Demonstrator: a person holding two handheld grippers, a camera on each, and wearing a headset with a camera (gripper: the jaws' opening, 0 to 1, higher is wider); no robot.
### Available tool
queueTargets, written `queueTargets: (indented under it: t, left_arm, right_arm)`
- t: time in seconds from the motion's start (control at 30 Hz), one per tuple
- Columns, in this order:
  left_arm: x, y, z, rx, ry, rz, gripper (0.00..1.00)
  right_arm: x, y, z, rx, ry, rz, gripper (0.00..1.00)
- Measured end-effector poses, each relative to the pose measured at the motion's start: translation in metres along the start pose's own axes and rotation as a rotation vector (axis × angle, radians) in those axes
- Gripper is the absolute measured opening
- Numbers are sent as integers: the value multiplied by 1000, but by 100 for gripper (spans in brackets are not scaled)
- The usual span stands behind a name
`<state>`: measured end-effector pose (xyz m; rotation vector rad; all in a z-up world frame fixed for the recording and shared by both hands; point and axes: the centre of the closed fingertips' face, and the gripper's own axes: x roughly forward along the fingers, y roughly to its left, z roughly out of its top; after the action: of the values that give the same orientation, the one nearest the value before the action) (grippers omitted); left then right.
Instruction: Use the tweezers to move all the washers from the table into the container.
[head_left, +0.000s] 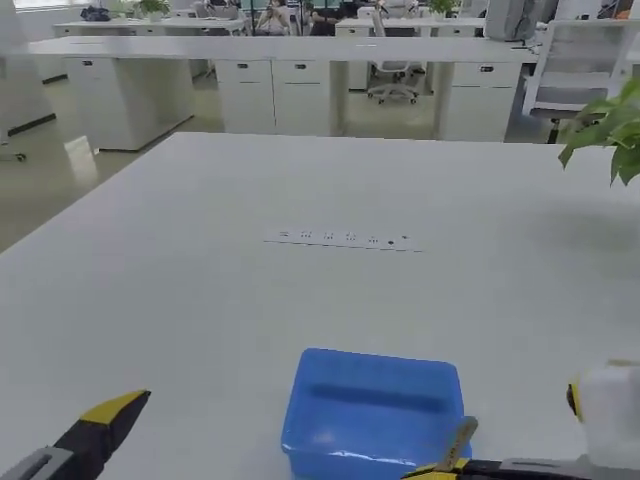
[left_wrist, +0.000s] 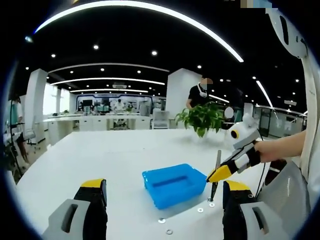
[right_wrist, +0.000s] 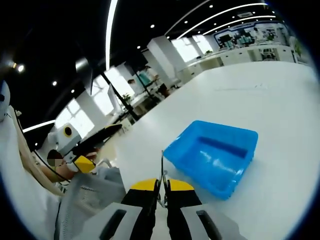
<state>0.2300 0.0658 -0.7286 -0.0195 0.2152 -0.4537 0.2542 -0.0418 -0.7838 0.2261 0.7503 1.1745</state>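
Both hand-held grippers are over the white table (head_left: 300, 300). My right hand-held gripper (right_wrist: 163, 186) has its jaws pressed together on the tweezers (right_wrist: 162, 165), which stick out as a thin metal strip between the yellow jaw tips. My left hand-held gripper (left_wrist: 164, 183) holds nothing, its two jaws standing wide apart. In the left gripper view the tweezers hang nearly upright with their points down at the table, just off the right-hand corner of the blue container (left_wrist: 172, 185). Four washers (left_wrist: 200, 210) lie on the table on the near side of the container, outside it. Two of them sit just beside the tweezer points, and the other two lie further left, near the container's front corner. Whether the points touch a washer I cannot tell. The container is a shallow, open rectangular tray that rests flat on the table, between my two hand-held grippers in the head view. Its inside shows a smooth blue floor with streaks of reflected light, and I cannot tell if any washer lies in it. My left hand-held gripper is well apart from the container.
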Motion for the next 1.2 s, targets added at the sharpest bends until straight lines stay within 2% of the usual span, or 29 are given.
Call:
queueTargets:
  t: [0.17,0.27,0.53,0.73,0.87,0.93,1.0,1.2]
  left_arm:
    - [-2,7,-2,-11,-6,12,96]
    - [-3,9,-1,-17,-17,14,97]
    - [-2,11,-7,-29,1,0,96]
    - [-1,8,-9,-29,13,-8,96]
    - [-1,8,-12,-29,30,-10,95]
    - [-1,8,-13,-35,31,-11,95]
    - [-1,9,-12,-41,26,-12,95]
    - [-2,11,-14,-47,28,-6,94]
  right_arm:
    - [-6,-6,16,10,-29,-7,3]
    - [-9,-13,27,70,-45,-22,3]
    - [-5,-33,39,105,-50,-66,3]
    - [3,-50,43,74,-27,-110,3]
    - [6,-64,47,66,-32,-143,3]
    - [7,-71,48,32,-35,-170,3]
    - [8,-81,47,-40,-10,-205,3]
    - [15,-95,41,-102,38,-234,3]
